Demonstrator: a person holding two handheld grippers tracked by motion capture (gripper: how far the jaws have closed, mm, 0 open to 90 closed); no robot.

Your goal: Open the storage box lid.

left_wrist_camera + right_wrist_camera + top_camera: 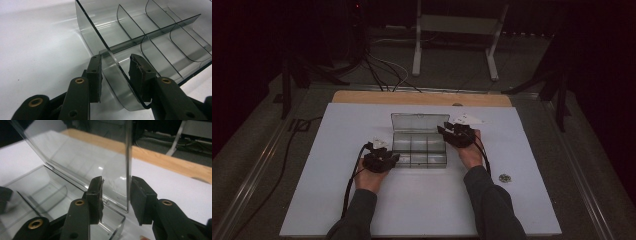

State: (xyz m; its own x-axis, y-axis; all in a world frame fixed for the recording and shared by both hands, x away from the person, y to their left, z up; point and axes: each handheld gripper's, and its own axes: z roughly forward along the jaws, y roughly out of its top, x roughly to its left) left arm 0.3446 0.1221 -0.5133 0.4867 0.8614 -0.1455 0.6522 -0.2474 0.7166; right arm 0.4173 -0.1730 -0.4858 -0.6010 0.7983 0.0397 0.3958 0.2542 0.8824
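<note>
A clear plastic compartment box lies mid-table on the white sheet, its lid standing upright at the back. My left gripper is at the box's front left corner. In the left gripper view the rounded corner wall sits between the pads and both touch it, so the left gripper is shut on it. My right gripper is at the lid's right edge. In the right gripper view the lid's edge stands between the jaws of that gripper, close to the right pad, with a gap to the left pad.
A small metal piece lies on the white sheet to the right of my right forearm. Behind the sheet runs the wooden table edge. Farther back on the floor are a white stand and cables.
</note>
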